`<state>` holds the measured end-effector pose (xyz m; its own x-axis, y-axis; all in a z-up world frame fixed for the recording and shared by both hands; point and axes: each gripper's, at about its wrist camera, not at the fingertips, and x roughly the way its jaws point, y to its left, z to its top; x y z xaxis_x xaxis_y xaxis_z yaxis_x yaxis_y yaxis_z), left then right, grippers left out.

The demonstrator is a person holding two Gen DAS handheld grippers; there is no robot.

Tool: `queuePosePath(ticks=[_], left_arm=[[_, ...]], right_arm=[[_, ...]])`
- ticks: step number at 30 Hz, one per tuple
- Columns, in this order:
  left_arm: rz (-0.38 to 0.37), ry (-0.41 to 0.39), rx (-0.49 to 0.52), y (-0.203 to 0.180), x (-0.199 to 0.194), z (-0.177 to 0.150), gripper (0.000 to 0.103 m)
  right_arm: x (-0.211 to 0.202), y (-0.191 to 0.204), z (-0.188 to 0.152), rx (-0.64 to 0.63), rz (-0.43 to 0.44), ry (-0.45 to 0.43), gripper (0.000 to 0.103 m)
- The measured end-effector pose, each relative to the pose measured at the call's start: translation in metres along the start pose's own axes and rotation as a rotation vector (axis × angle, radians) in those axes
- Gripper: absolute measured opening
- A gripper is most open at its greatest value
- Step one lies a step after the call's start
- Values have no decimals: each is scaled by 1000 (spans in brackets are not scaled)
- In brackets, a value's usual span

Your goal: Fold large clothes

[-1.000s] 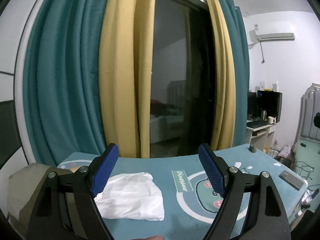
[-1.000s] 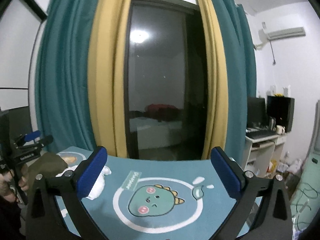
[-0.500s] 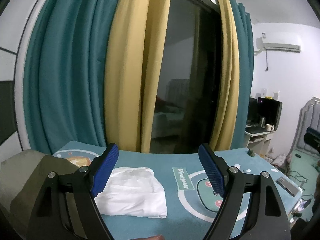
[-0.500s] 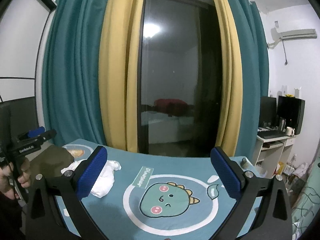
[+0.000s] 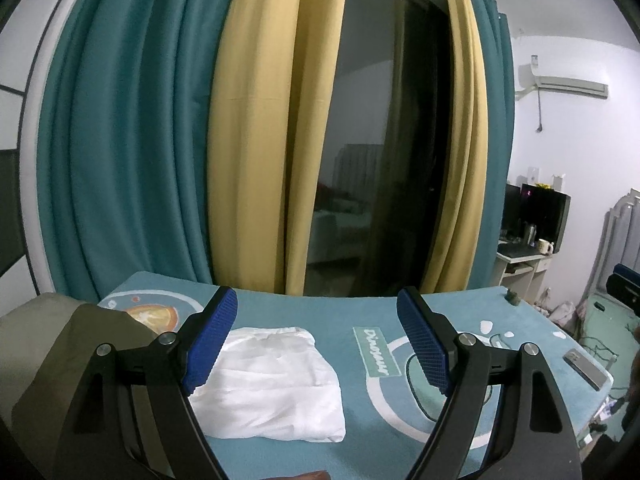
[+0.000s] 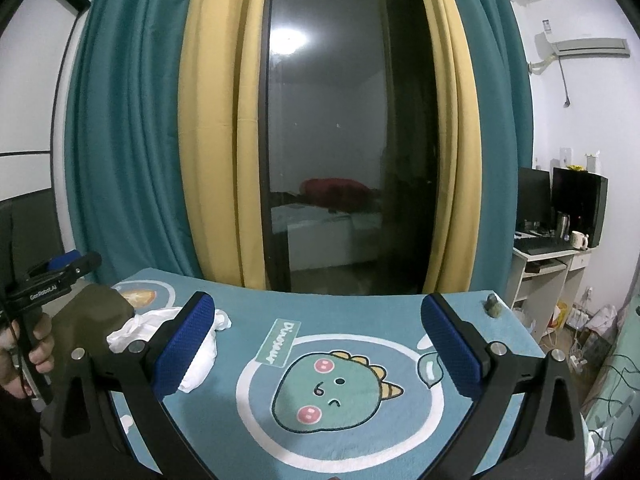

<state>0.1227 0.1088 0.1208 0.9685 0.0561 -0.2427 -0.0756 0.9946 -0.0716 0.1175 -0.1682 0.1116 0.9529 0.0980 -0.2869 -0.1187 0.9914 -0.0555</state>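
While both grippers hover empty with jaws wide, the white garment (image 5: 272,384) lies folded on the dinosaur mat (image 6: 360,320), left of centre. Left gripper (image 5: 316,344) should descend low; right gripper (image 6: 318,344) follows, pinching opposite edges evenly.

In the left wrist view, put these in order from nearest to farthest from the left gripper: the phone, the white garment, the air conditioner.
1. white garment, on the mat just ahead of the left gripper, toward its left.
2. phone, at the mat's right edge.
3. air conditioner, high on the far right wall.
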Motion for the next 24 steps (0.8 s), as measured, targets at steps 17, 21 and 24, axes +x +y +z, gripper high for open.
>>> queuePosePath(ticks=[17, 21, 24], left_arm=[[12, 16, 3, -4, 7, 0, 85], [6, 14, 1, -5, 6, 0, 85], [6, 14, 2, -5, 6, 0, 85]], right_arm=[[8, -6, 0, 7, -14, 29, 102], [7, -6, -2, 7, -16, 33, 102], [9, -6, -3, 9, -18, 37, 102]])
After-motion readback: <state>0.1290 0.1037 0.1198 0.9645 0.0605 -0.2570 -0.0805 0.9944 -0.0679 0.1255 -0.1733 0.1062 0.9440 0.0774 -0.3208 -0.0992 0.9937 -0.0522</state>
